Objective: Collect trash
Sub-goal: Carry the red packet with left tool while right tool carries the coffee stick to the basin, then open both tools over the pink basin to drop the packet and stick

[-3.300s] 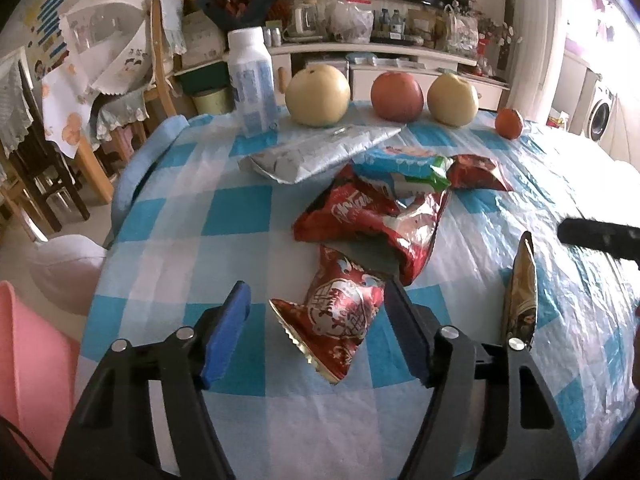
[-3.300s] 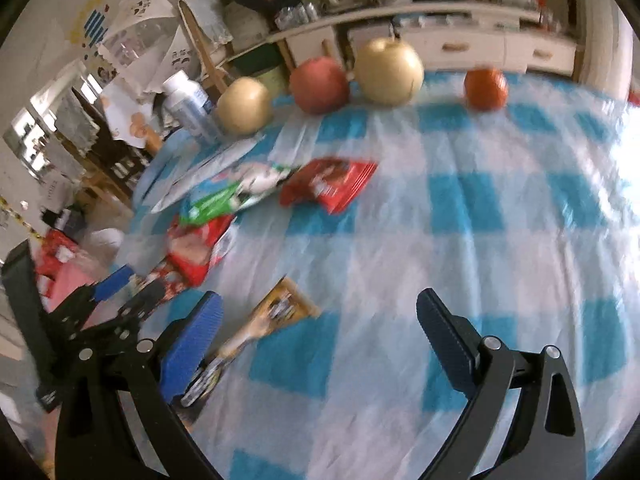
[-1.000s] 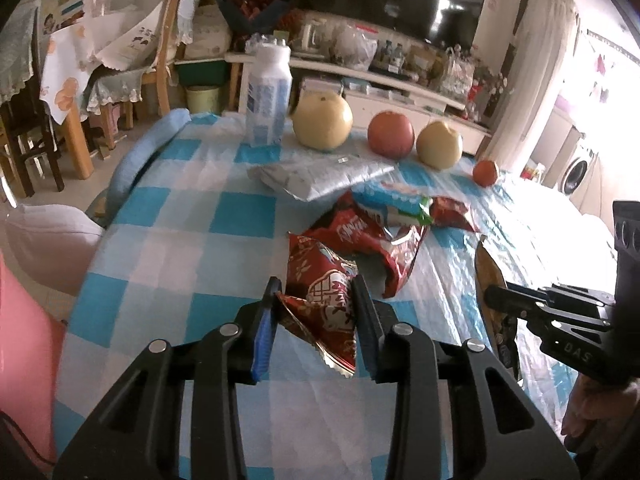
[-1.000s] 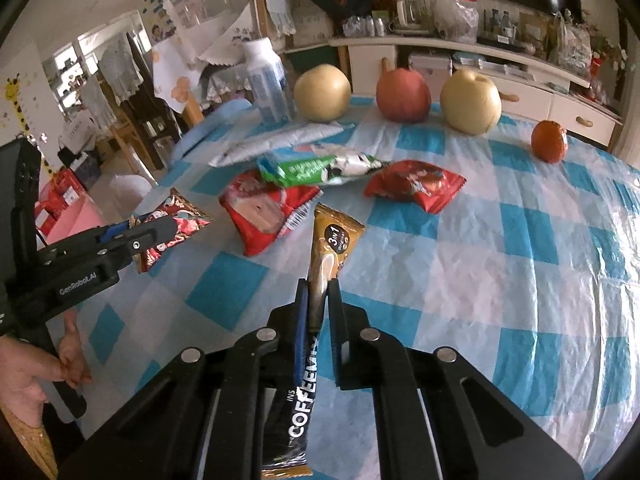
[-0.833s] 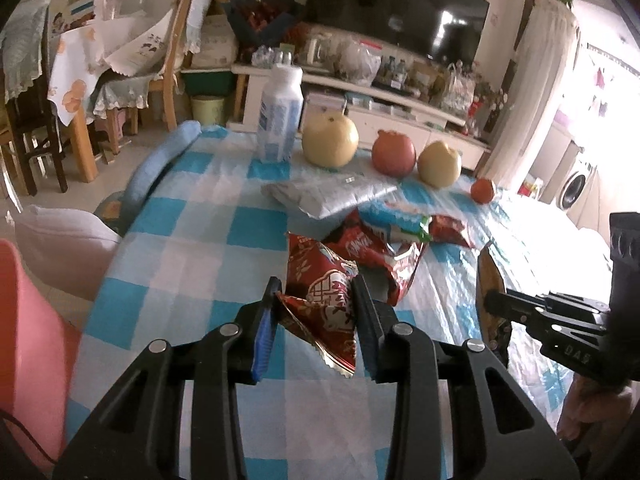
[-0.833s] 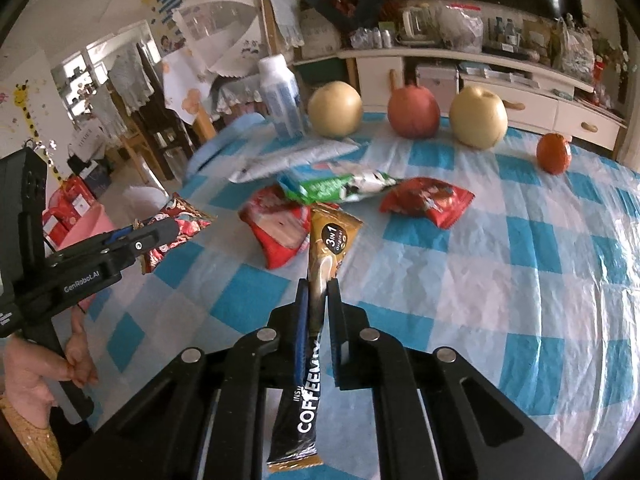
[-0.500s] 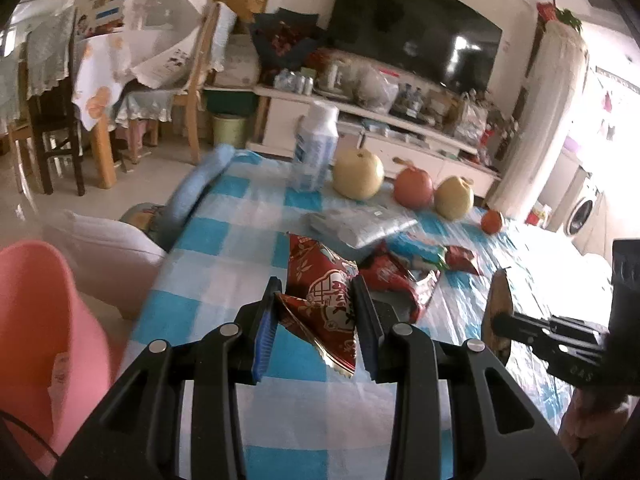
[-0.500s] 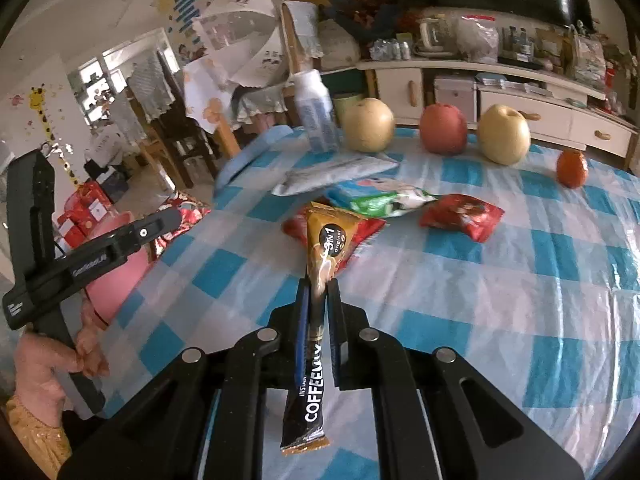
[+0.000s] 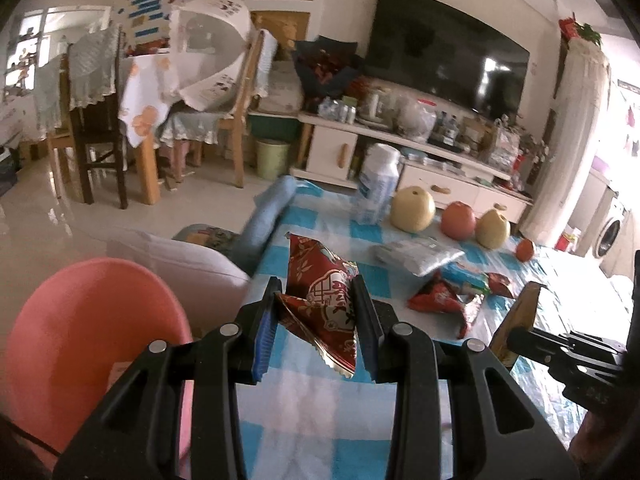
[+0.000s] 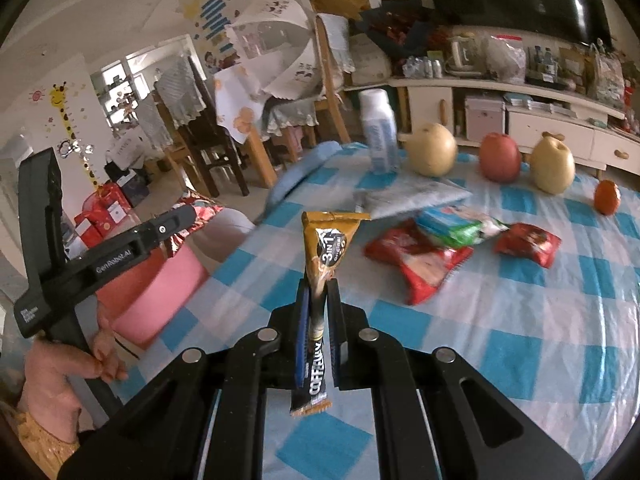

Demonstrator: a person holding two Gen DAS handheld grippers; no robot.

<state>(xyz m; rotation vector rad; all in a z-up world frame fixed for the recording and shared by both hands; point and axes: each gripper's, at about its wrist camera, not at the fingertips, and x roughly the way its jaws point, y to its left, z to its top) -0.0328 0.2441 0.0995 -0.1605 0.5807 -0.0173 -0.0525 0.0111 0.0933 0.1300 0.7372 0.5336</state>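
- My left gripper (image 9: 316,320) has its fingers pressed onto a crumpled red foil snack wrapper (image 9: 322,312) with a white pattern. The wrapper is off the table; its long axis runs diagonally, the upper corner toward the far left, the silver-edged lower corner hanging toward the camera.
- My right gripper (image 10: 318,320) pinches a slim brown-and-black 3-in-1 coffee sachet (image 10: 324,276). The sachet stands nearly upright between the pads, long axis vertical, its torn gold top up and away from me, the printed black end hanging below the fingers.
- In the left wrist view that sachet shows edge-on at the right, lifted over the blue-and-white checked tablecloth (image 9: 304,424).
- A round pink plastic bin (image 9: 80,344) sits low at the left, beside the table edge; the red wrapper is near it, not over it as far as I can tell.
- Left on the cloth: a flattened red wrapper (image 10: 424,264), a green-and-blue packet (image 10: 456,226), a small red packet (image 10: 528,242), a grey foil bag (image 10: 412,196).
- Behind these stand a white bottle (image 10: 378,136) and a row of fruit (image 10: 500,158).
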